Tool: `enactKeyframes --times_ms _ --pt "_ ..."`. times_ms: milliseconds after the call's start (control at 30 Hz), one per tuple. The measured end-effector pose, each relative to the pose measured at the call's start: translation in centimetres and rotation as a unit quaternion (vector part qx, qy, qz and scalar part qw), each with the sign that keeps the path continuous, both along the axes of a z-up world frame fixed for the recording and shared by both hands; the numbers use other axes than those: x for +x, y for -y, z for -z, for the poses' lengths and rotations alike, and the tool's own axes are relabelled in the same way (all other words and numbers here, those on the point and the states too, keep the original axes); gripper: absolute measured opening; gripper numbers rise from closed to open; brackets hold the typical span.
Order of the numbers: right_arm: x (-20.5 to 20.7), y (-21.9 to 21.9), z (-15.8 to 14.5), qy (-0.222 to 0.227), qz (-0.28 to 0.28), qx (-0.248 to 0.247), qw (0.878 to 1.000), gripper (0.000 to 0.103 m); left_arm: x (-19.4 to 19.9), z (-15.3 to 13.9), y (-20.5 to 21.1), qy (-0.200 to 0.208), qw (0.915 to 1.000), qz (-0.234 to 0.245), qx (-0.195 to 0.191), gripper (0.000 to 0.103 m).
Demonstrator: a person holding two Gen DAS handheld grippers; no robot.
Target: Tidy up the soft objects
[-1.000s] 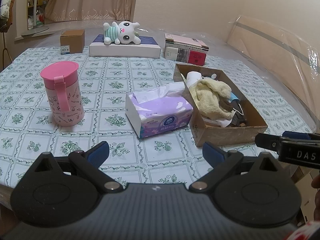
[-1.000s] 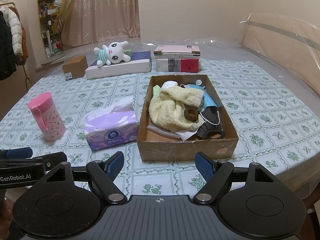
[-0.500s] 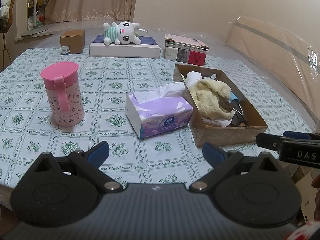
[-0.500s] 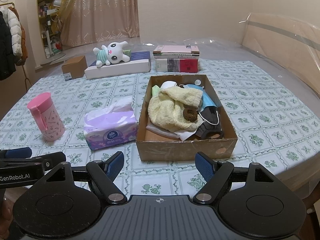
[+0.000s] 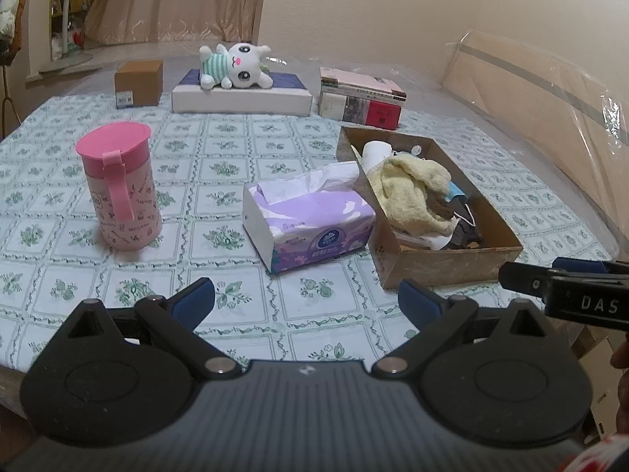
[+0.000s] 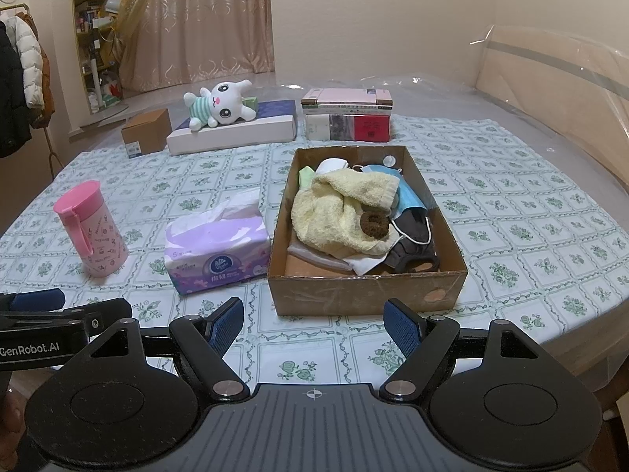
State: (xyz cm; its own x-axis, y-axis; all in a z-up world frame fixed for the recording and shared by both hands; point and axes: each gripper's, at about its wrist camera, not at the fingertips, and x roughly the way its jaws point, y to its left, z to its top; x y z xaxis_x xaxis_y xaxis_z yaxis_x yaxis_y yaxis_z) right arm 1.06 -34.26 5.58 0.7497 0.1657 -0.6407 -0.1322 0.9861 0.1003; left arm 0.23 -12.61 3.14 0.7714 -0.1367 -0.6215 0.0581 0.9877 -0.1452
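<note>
A brown cardboard box [image 6: 369, 293] [image 5: 448, 265] holds a yellow towel [image 6: 334, 216] [image 5: 409, 192], a brown hair tie [image 6: 374, 223], blue and dark face masks [image 6: 411, 200] and white cloths. A purple tissue pack [image 6: 218, 251] [image 5: 310, 224] lies just left of the box. A white plush bunny [image 6: 220, 104] [image 5: 236, 65] lies on a flat white box at the back. My left gripper [image 5: 306, 301] is open and empty near the table's front edge. My right gripper [image 6: 314, 320] is open and empty in front of the box.
A pink lidded cup [image 6: 90, 234] [image 5: 120, 192] stands at the left. A stack of books [image 6: 348, 114] and a small brown carton [image 6: 145, 131] sit at the back. The table has a floral cloth [image 6: 511, 212] and a plastic-wrapped panel [image 6: 558, 78] behind right.
</note>
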Motion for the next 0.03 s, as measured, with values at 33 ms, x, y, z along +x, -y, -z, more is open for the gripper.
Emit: enactKeyframes --times_ms 33 --pt "-0.01 -0.01 -0.01 0.000 0.000 0.000 1.000 0.078 -0.03 -0.02 0.01 0.001 1.0000 -0.004 0.002 0.099"
